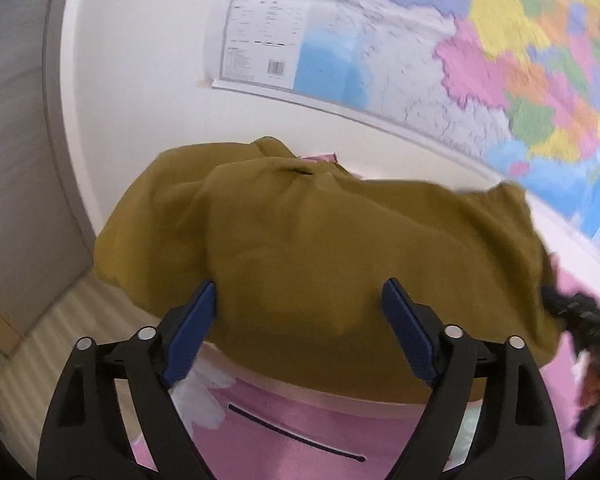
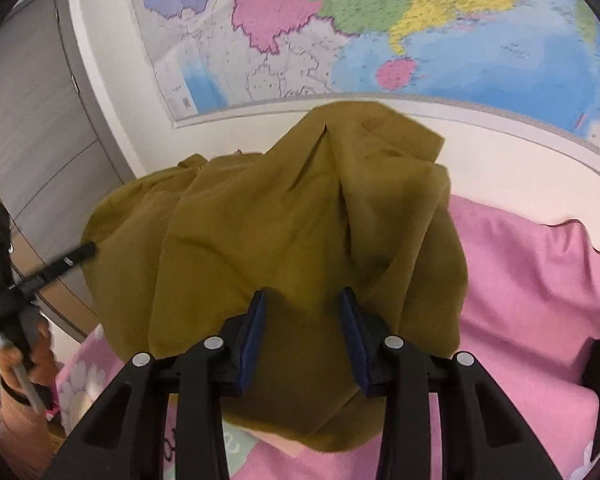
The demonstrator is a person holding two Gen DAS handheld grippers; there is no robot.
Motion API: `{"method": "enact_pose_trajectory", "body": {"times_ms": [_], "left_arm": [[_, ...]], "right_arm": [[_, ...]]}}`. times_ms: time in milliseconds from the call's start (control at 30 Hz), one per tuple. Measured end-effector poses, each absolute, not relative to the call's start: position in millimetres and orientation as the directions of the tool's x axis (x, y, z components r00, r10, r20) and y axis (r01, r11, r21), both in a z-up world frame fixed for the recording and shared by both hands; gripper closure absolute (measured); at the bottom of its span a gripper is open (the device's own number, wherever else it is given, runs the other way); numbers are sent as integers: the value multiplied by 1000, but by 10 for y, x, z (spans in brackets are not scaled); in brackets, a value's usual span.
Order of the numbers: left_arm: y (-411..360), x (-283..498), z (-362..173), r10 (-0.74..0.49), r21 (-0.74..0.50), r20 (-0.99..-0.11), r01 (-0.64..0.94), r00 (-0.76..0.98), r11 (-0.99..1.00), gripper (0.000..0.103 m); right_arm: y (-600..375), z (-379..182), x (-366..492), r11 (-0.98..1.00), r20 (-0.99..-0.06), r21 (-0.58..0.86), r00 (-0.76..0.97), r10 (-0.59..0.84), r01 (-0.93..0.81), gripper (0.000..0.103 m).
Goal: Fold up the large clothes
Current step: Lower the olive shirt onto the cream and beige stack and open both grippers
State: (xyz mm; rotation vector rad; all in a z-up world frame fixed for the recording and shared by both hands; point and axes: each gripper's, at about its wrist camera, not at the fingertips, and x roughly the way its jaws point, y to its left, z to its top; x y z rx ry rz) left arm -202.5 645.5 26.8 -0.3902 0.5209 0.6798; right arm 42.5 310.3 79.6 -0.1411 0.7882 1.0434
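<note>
One mustard-brown garment (image 1: 300, 248) lay bunched in a heap on a pink bedspread (image 2: 520, 280), filling the middle of both wrist views, with one wall map (image 1: 480, 40) across the upper right of the frame behind it. The heap's long axis ran roughly left to right in the left wrist view, and its near hem lay at the bottom centre of the frame, straight ahead of and just below both tools.

Two tools were counted. The left hand-held gripper (image 1: 300, 320) stood wide, its blue pads on either side of the cloth's near edge without pressing it. The right hand-held gripper (image 2: 302, 336) stood narrower, a ridge of fabric lying between its pads; whether the pads pinched it could not be told.

Judging from this, the right one seemed nearer to a hold on the hem, so the next fold probably turned on it.
</note>
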Motion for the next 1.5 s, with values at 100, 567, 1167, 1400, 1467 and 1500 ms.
{"method": "enact_pose_trajectory", "body": {"times_ms": [100,567,1167,1400,1467,1500], "left_arm": [[6419,-1955,240,501,-153,-568,-681,653,716,11],[6279,-1902,172,591,-28,-570,-733,571,680,6],[5658,-2034,267,598,-16,-550,-723,583,690,6],[5426,-2091,261,586,-35,-553,-719,592,694,5],[5354,-2142,258,584,-45,-549,-719,598,693,6],[5326,-2162,257,584,-46,-549,-719,598,693,6]], "right_arm": [[2999,941,268,508,-608,227,287,741,-831,64],[3148,790,37,460,-602,182,272,751,-869,60],[3013,984,-375,480,-546,109,351,761,-870,42],[2863,1022,-589,487,-507,96,378,774,-868,20],[2791,1025,-664,497,-493,94,393,776,-863,18],[2764,1025,-697,497,-490,97,393,778,-862,16]]}}
